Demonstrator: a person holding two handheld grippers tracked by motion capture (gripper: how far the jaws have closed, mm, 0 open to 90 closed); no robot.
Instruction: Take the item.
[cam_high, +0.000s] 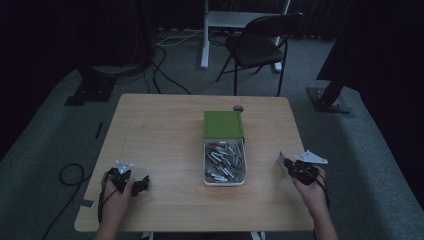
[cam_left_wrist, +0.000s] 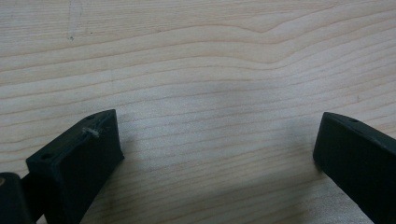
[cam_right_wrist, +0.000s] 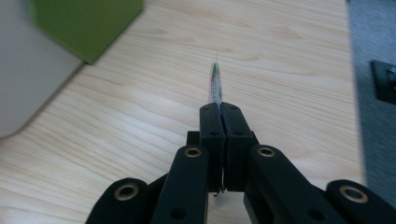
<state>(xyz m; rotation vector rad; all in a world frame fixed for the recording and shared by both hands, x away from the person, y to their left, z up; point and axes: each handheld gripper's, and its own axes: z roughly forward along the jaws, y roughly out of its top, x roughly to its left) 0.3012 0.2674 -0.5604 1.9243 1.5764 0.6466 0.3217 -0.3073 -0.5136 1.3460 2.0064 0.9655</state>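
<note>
Right of the tray (cam_high: 224, 183), the right gripper (cam_right_wrist: 219, 109) pinches 1 thin card (cam_right_wrist: 215, 84) edge-on above the table (cam_high: 160, 140), seemingly to carry it, while the left gripper (cam_left_wrist: 217, 140) rests wide and empty.

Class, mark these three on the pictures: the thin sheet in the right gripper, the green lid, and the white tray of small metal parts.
thin sheet (cam_right_wrist: 215, 84), right gripper view, on its edge sticking out past the jaws.
green lid (cam_high: 223, 123), high view, middle of its top face.
white tray (cam_high: 223, 183), high view, on its near rim.
</note>
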